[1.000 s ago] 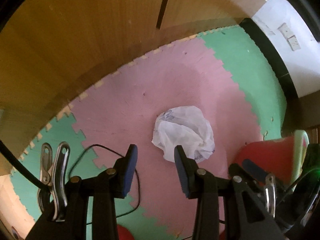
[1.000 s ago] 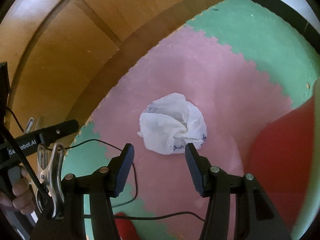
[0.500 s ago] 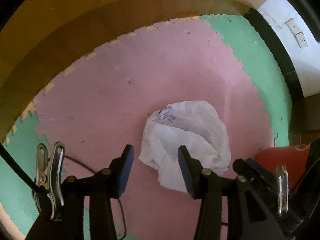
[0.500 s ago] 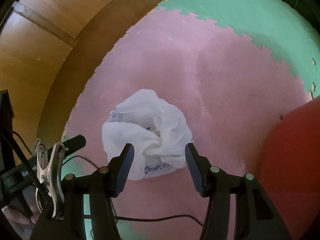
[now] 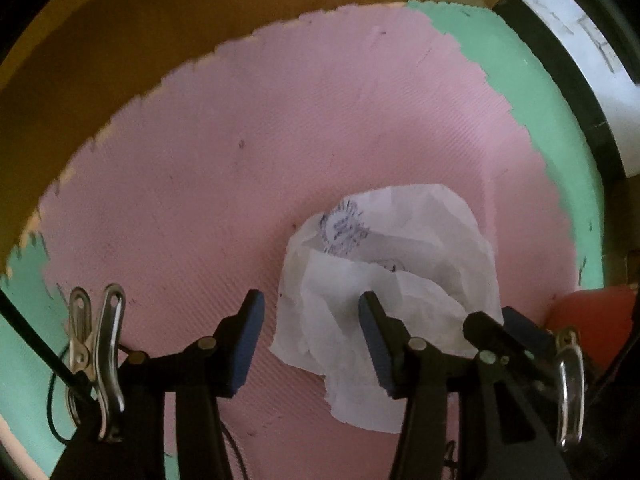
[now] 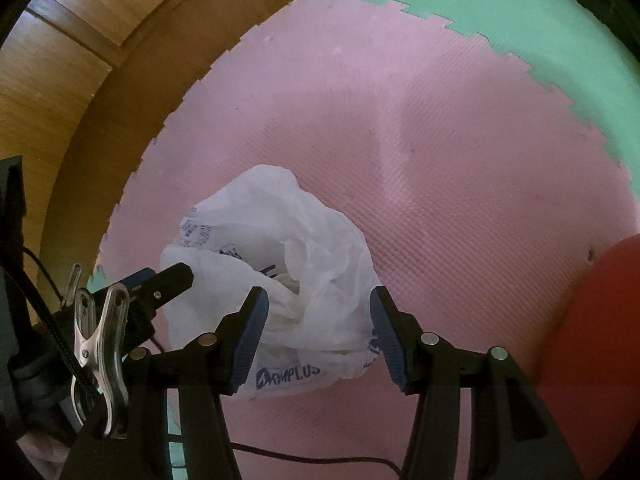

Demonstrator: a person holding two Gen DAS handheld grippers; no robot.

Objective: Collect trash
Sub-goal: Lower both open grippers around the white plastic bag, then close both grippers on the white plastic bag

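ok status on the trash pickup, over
Left gripper jaws just opened wider, right gripper open. Both over crumpled white bag on pink mat, ungripped. Nothing blocking.

Left gripper (image 5: 308, 336) pointing steeply down, just opened wider; right gripper (image 6: 318, 334) likewise, open.

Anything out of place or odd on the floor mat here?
Yes: a crumpled white plastic bag with blue print lies loose on the pink mat tile, the only litter showing. Both the left gripper and right gripper stand open around it.
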